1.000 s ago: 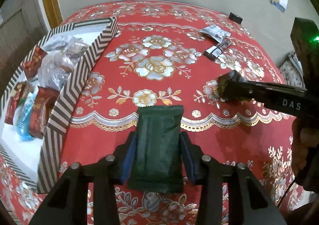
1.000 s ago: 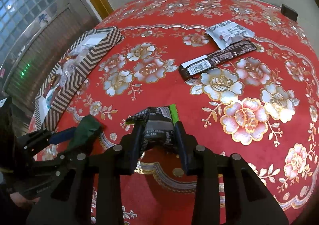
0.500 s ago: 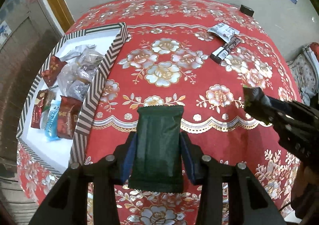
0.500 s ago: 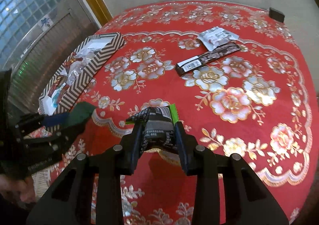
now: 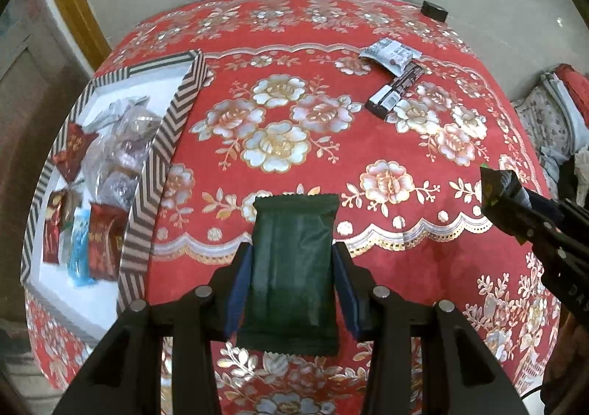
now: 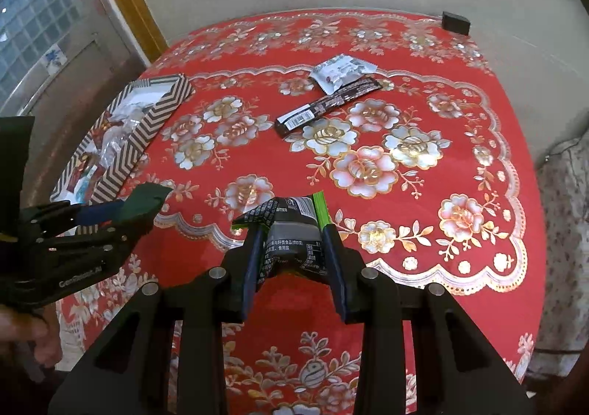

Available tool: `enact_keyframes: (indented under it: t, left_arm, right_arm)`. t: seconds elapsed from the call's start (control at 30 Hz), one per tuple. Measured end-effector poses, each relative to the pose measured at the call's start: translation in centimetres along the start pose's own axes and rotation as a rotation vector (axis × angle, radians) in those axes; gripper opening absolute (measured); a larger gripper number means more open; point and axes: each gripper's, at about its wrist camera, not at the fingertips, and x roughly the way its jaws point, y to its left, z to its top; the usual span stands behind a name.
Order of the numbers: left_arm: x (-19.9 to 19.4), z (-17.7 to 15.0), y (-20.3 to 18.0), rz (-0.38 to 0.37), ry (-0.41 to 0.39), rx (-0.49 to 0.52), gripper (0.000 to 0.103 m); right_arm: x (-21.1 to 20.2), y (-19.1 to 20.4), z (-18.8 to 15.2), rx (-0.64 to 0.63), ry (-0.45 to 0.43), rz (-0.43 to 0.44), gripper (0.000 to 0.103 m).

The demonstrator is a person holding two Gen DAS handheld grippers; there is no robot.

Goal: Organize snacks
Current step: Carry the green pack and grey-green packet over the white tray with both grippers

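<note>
the left gripper (image 5: 292, 264) was clamped on a dark green snack packet (image 5: 292, 267), its blue-padded jaws pressed against the packet's long sides, and held it flat above the near part of the red floral tablecloth (image 5: 331, 164). the right gripper (image 6: 292, 249) was clamped on a crumpled black and grey snack packet (image 6: 291, 231) with a green edge strip, also above the near cloth.

the striped box (image 5: 147, 201) sat at the left edge of the table, its chevron-patterned wall just left of the green packet in the left wrist view. inside it lay red packets (image 5: 101, 245), a light blue packet (image 5: 79, 253) and some clear wrapped snacks (image 5: 121, 157) on the white floor of the box.

at the far right of the cloth a long dark snack bar (image 6: 327, 107) lay flat, and a white and grey sachet (image 6: 340, 74) lay touching its far end. a small black block (image 6: 455, 21) stood at the far edge of the table near the wall. in the right wrist view the left gripper (image 6: 147, 201) showed at the near left, beside the box's near end.
</note>
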Motion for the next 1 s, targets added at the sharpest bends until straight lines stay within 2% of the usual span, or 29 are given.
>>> enact_keyframes:
  t: [0.37,0.63,1.0]
  left_arm:
    - [-0.1,1.5,3.2,-0.076,-0.016,0.087,0.046]
    - [-1.3,2.3,4.8,-0.129,-0.059,0.163,0.046]
    - [-1.7,3.6,8.9,-0.104,-0.090,0.093,0.046]
  right_arm:
    - [-0.8,3.3,0.5,0.080,-0.015,-0.083,0.032]
    - [-1.1,6.1,0.9,0.131,-0.019,-0.136,0.032]
    - [-1.0,9.0,2.5,0.093,-0.034,-0.144,0.032]
